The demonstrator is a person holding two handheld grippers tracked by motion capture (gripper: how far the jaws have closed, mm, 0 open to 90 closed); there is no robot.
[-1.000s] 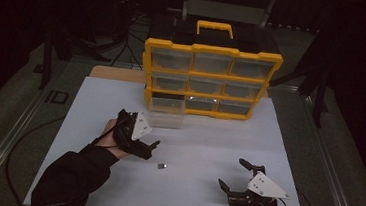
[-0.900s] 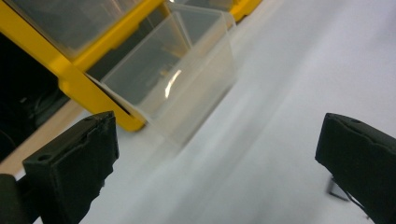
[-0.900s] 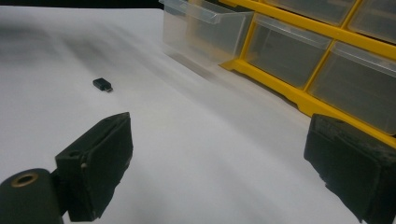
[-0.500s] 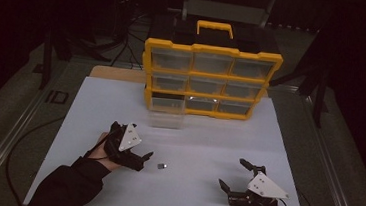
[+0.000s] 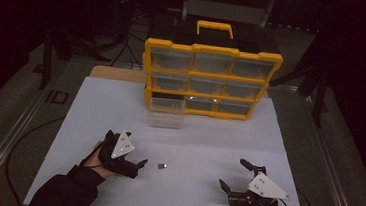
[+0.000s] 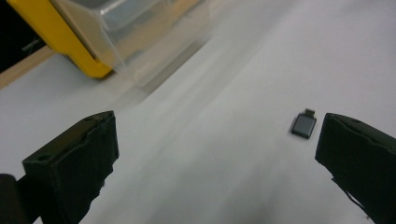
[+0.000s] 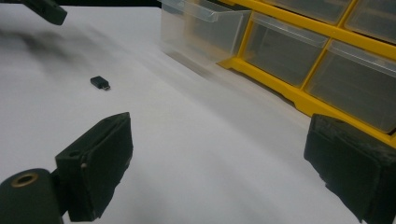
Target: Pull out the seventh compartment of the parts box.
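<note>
My left hand-held gripper (image 5: 136, 168) low over counter (image 5: 208, 135), jaws wide apart, empty. Small dark adapter (image 5: 162, 166) lies flat just right of its tips, inside right jaw in left gripper view (image 6: 304, 125); wide gap there to straddle it, I judge. Right hand-held gripper (image 5: 232, 176) parked near right, jaws apart, empty. Far: clear drawer (image 5: 166, 112) pulled out of yellow organizer (image 5: 210, 80), likely adapter's destination.

Matt white table (image 5: 208, 135); glossy yellow plastic organizer (image 5: 213, 50); clear plastic drawer (image 5: 166, 112).
</note>
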